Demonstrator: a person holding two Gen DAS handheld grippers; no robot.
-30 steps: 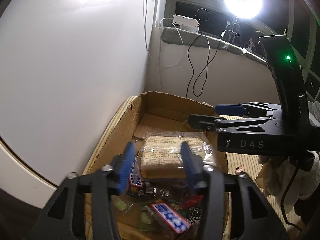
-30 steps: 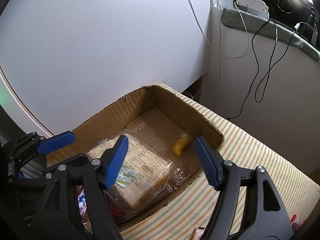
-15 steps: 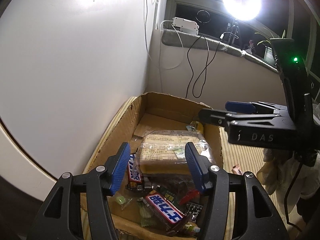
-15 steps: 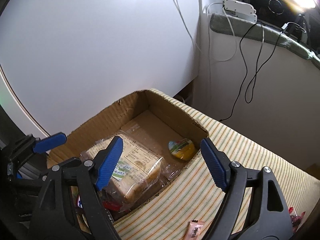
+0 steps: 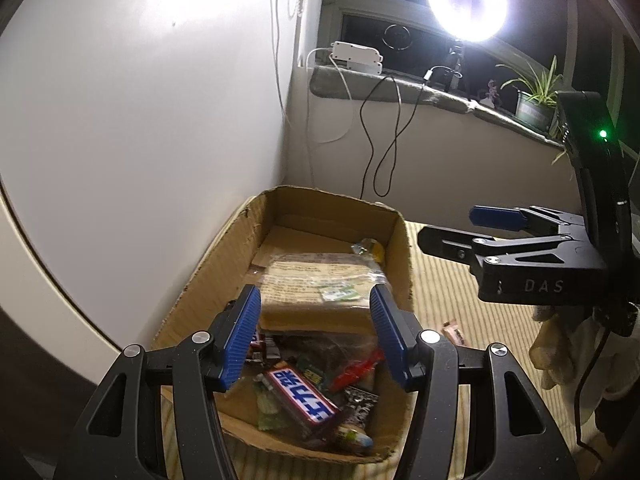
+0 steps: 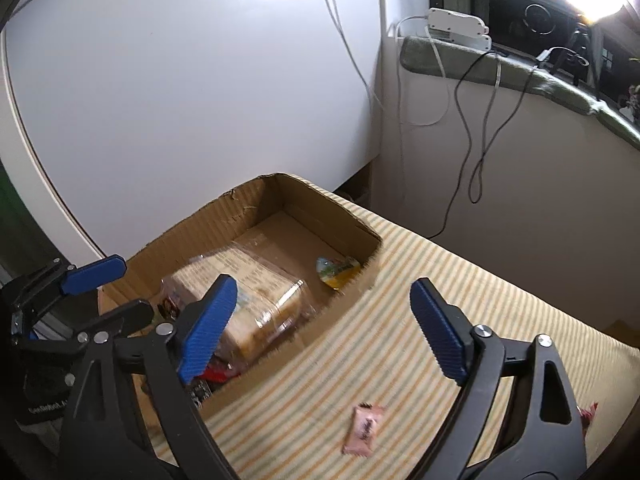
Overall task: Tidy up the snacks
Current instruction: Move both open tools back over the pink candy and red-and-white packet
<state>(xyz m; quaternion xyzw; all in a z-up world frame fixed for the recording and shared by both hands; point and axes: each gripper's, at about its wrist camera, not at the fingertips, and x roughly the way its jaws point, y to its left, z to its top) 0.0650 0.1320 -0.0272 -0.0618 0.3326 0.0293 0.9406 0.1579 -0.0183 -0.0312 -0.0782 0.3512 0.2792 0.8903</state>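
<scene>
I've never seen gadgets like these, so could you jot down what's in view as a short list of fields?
Container: cardboard box on a striped cloth
Inside box: wrapped bread loaf, yellow snack packet, blue candy bar
Outside box: pink sachet on the cloth
Left gripper: open, empty, above the box
Right gripper: jaws opening, nothing between them

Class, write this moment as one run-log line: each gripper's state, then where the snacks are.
left gripper: open, empty | right gripper: opening, empty | cardboard box: bread pack, yellow snack inside | pink packet: on striped cloth

Rough cardboard box (image 5: 236, 256), glossy plastic bread wrapper (image 5: 316, 280)
</scene>
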